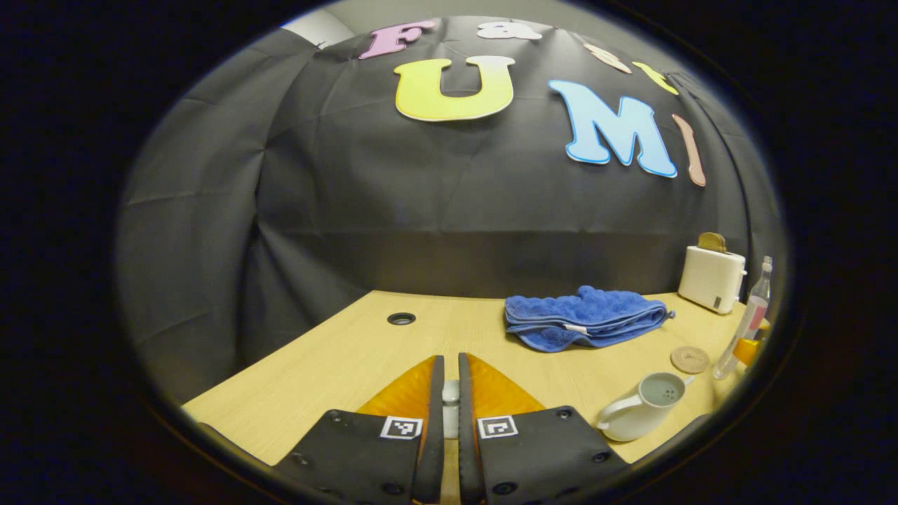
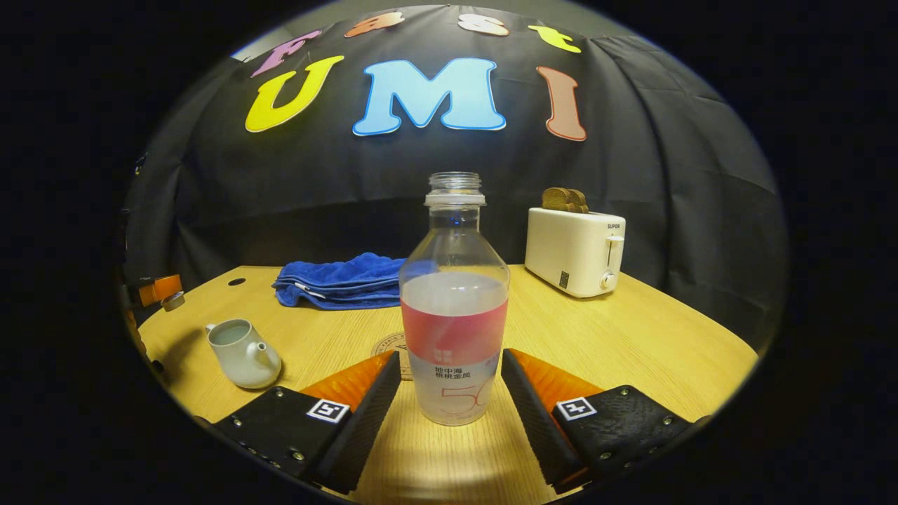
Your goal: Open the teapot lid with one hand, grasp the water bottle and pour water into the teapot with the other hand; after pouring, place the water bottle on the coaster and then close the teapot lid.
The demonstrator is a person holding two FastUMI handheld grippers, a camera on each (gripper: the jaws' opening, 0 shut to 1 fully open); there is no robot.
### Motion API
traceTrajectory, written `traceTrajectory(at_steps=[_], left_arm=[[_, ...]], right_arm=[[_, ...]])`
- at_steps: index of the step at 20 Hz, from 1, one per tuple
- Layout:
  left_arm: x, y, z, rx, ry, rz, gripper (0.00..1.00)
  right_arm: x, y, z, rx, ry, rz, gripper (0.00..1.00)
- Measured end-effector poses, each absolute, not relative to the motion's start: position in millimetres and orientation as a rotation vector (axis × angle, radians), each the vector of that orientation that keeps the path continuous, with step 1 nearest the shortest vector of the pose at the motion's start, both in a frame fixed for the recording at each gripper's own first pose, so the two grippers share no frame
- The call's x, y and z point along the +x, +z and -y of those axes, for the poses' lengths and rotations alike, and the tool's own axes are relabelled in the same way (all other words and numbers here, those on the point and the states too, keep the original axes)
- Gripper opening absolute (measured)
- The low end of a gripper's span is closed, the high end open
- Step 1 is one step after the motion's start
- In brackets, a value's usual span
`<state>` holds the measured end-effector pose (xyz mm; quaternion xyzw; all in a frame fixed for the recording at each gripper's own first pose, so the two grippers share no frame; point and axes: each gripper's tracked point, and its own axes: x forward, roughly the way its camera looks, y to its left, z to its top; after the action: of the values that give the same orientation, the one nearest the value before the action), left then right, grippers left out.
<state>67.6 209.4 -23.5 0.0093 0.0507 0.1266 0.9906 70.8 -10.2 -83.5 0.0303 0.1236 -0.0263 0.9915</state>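
The clear, uncapped water bottle (image 2: 454, 301), about half full with a pink label, stands upright on the table between the fingers of my right gripper (image 2: 452, 354). That gripper is open, its tips close on both sides and a sliver of gap on the left. The round coaster (image 2: 388, 345) lies just behind the bottle, partly hidden. The white teapot (image 2: 242, 354) stands lidless at the left. My left gripper (image 1: 450, 358) is shut on the small white lid (image 1: 451, 401), held above the table left of the teapot (image 1: 642, 407). Beyond it are the coaster (image 1: 690, 359) and the bottle (image 1: 745, 319).
A folded blue towel (image 2: 340, 280) lies at the back of the wooden table (image 2: 631, 337). A white toaster (image 2: 574, 249) with bread in it stands at the back right. A cable hole (image 1: 400, 318) sits in the tabletop at the far left. Black cloth walls the booth.
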Motion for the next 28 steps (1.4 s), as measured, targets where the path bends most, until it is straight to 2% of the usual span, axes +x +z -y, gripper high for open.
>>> traceTrajectory(at_steps=[2, 5, 13, 18, 28], left_arm=[[67.1, -22.3, -208.4, 0.015, 0.249, -0.103, 0.15], [66.6, -21.6, -208.1, 0.016, 0.247, -0.105, 0.15], [65.5, -18.6, -207.2, 0.01, 0.241, -0.105, 0.15], [65.0, -16.8, -205.9, 0.004, 0.233, -0.103, 0.15], [63.7, -13.9, -204.1, -0.003, 0.217, -0.102, 0.15]], right_arm=[[71.5, -82.9, 9.8, 0.074, -0.044, -0.252, 0.81], [70.7, -82.2, 7.3, 0.065, -0.029, -0.249, 0.78], [75.2, -44.9, 6.2, -0.208, -0.083, -0.134, 0.77], [82.2, -20.4, 6.8, -0.47, -0.149, -0.061, 0.77], [88.9, -4.7, -25.1, -0.982, -0.193, 0.041, 0.77]])
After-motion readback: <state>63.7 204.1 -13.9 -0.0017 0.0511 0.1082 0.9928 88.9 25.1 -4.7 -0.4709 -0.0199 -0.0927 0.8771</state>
